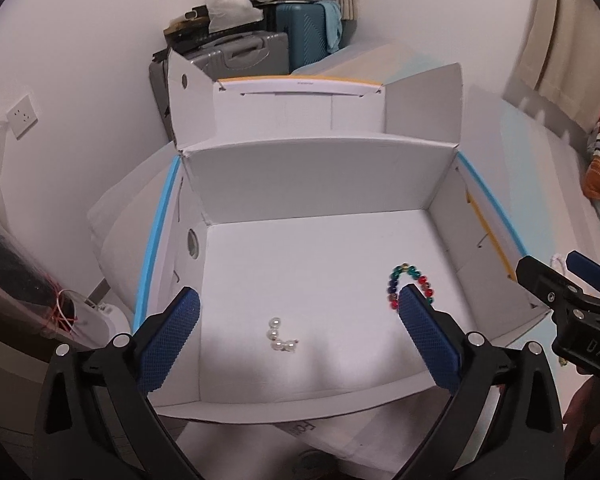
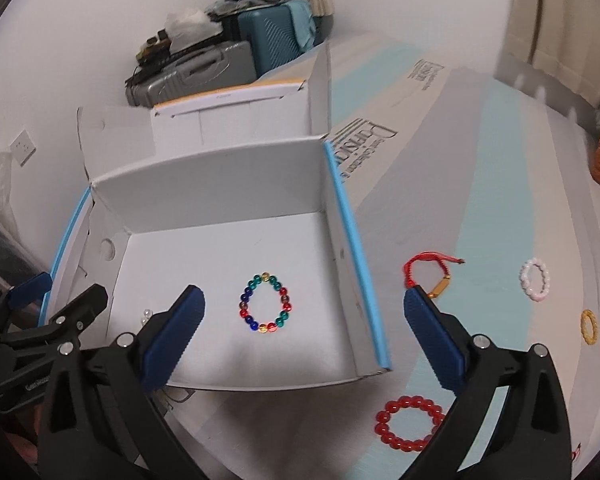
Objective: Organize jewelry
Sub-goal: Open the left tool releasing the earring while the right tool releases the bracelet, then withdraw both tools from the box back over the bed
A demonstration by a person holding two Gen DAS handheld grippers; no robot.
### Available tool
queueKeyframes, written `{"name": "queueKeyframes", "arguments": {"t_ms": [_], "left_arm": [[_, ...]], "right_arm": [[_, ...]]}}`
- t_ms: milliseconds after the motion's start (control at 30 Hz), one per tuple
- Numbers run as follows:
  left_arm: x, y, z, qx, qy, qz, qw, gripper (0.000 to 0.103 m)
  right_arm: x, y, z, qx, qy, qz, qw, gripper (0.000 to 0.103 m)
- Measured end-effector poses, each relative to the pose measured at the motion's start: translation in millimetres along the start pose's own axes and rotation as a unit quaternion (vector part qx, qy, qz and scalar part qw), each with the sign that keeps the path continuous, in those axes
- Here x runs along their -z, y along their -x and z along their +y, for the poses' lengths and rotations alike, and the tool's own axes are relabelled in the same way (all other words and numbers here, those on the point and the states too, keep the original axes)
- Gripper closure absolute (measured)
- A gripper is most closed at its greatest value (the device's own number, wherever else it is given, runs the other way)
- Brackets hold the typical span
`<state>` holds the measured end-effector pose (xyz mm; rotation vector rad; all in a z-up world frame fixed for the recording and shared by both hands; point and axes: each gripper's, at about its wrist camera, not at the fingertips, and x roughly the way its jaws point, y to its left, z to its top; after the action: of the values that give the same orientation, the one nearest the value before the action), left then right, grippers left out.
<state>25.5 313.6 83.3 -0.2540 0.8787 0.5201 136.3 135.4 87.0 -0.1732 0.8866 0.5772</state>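
Both tongs stand wide with nothing between their blue pads. Seen from its own wrist camera, the left gripper (image 1: pixel 298 304) hangs above the open white cardboard box (image 1: pixel 320 184), and the short strand of white pearl beads (image 1: pixel 280 336) lies loose on the box floor between its fingers, untouched. The right gripper (image 2: pixel 302 300) hangs above the same box, its left finger over the floor and its right finger outside the blue-edged wall; the bracelet of many-coloured glass beads (image 2: pixel 265 304) lies flat on the floor between them, also free.

Judging from that, two pieces are already deposited and the step in hand is the release and pull-away. Still waiting on the striped white and pale blue cloth (image 2: pixel 480 208) to the right of the box are a red cord bracelet with a gold tube charm (image 2: pixel 424 276), a small ring of pale pink beads (image 2: pixel 535 280), a small yellow bead ring (image 2: pixel 589 327) and a chunky red bead bracelet (image 2: pixel 409 424).

The next move probably calls for the right gripper to swing over the box wall to one of these, the red cord or the red beads being nearest, come down with the jaws straddling a section of it and close on beads or cord, not on cloth.
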Motion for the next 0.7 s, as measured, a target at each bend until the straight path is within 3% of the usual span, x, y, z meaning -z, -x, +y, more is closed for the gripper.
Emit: {"name": "queueKeyframes", "arguments": {"t_ms": [700], "left_arm": [[14.7,28.3,-66.3,0.031,-0.05,-0.029,0.9978,0.006]], "right_arm": [[26.2,41.0,-58.2,0.028,-0.035,-0.031,0.999,0.007]]}}
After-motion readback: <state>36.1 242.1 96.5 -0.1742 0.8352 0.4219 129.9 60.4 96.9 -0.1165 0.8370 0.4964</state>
